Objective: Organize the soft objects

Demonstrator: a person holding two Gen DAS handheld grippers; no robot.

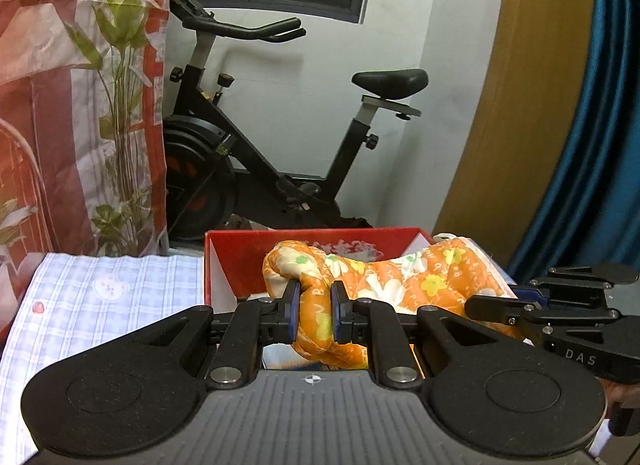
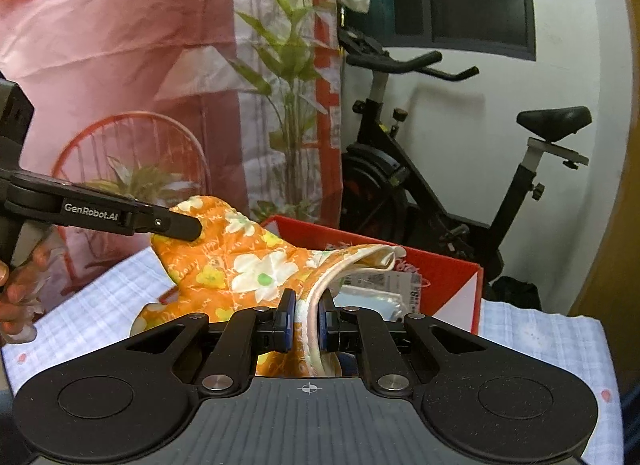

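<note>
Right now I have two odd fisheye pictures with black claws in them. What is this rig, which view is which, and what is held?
Each picture looks forward from a camera on a hand-held tool; a person carries one per hand. The left tool pinches a bunched fold of the orange floral cloth. The right tool is shut on that cloth's white-trimmed edge. The cloth hangs over an open red box on a pale checked cover. An exercise bike stands behind.

Right tongs [image 2: 307,319] clamped on orange floral cloth [image 2: 240,265], left tongs [image 2: 188,227] gripping its far end, red box [image 2: 452,265] behind
</note>
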